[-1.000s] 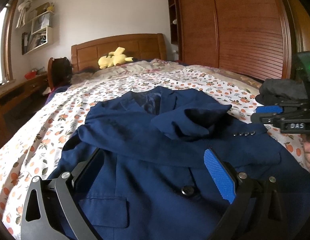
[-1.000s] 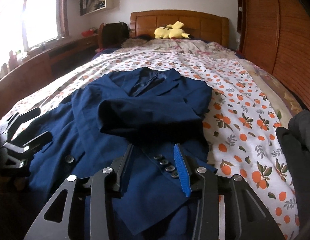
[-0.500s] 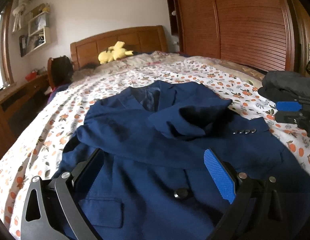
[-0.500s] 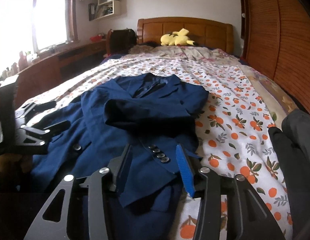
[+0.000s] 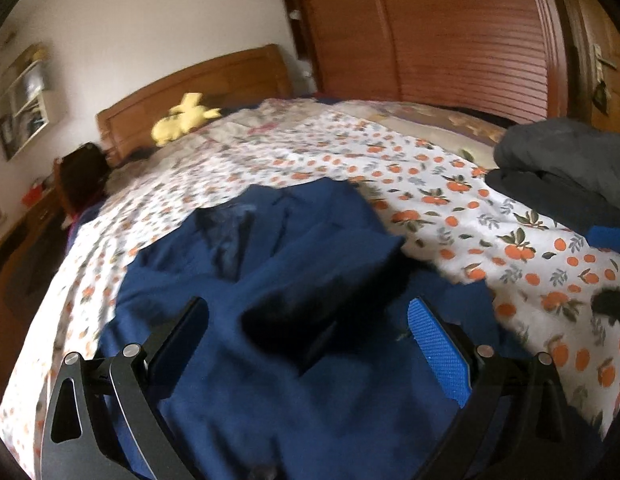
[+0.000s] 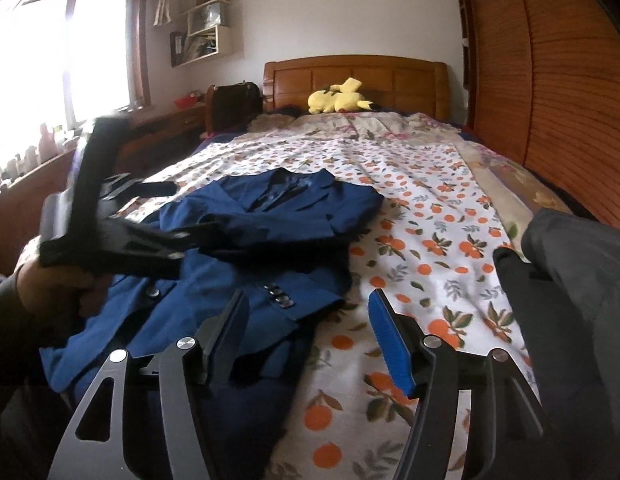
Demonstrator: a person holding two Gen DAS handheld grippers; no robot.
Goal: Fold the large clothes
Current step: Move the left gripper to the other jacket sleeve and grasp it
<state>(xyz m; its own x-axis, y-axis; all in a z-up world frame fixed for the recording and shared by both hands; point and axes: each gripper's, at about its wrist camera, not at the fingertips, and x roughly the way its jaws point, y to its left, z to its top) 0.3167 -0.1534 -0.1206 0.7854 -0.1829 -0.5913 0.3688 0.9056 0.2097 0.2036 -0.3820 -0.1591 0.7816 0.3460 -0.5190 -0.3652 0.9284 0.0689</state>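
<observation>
The right gripper (image 6: 306,324), a black two-finger tool with one blue ribbed pad, hovers at the near end of the wooden bed with the orange-fruit-patterned white bedspread (image 6: 426,216). Its jaws are opening and nothing is pinched between them; the buttoned cuff of the jacket sleeve lies just beyond the dark finger, apart from it.

The left gripper (image 5: 306,324), of the same black build, is held over the near half of the jacket. Its fingers stand spread wide with only cloth below them, none clamped. In the right wrist view this tool appears tilted above the jacket's near left side, carried by a hand (image 6: 50,284) with a grey sleeve.

The navy blue suit jacket (image 6: 270,232) lies flat on the bedspread near the foot of the bed, collar toward the headboard, with one sleeve folded across its chest and the front buttons showing.

A pile of dark grey and black clothes (image 6: 570,280) rests on the bedspread to the right of the jacket, well apart from it.

Farther up the bed, a yellow plush toy (image 6: 338,98) lies against the wooden headboard (image 6: 390,76). A brown slatted wardrobe (image 6: 550,80) stands beside the bed on the right.
</observation>
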